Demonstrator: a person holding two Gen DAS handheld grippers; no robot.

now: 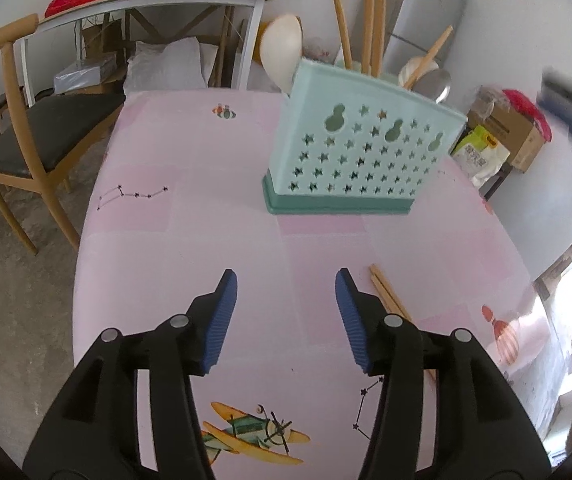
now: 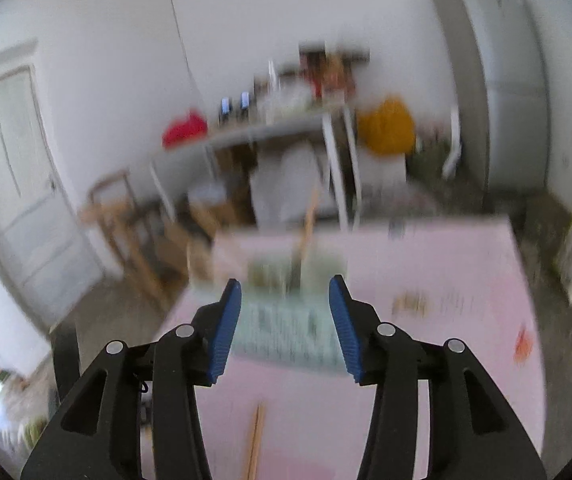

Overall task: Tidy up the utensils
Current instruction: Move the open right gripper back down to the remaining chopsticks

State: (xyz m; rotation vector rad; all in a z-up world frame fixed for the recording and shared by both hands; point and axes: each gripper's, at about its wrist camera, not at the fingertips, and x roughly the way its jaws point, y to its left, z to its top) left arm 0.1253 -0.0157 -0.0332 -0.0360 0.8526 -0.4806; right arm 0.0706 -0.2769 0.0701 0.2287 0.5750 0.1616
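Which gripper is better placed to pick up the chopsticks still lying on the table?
Left. The left gripper is open, with the loose chopsticks right beside its fingertip. The right gripper faces the holder.

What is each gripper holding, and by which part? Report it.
Nothing. The left gripper and right gripper are both open and empty; the chopsticks lie loose on the table.

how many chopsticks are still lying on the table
2, lying side by side as a pair of chopsticks on the pink table, just right of the open left gripper, which partly hides them; more may be hidden.
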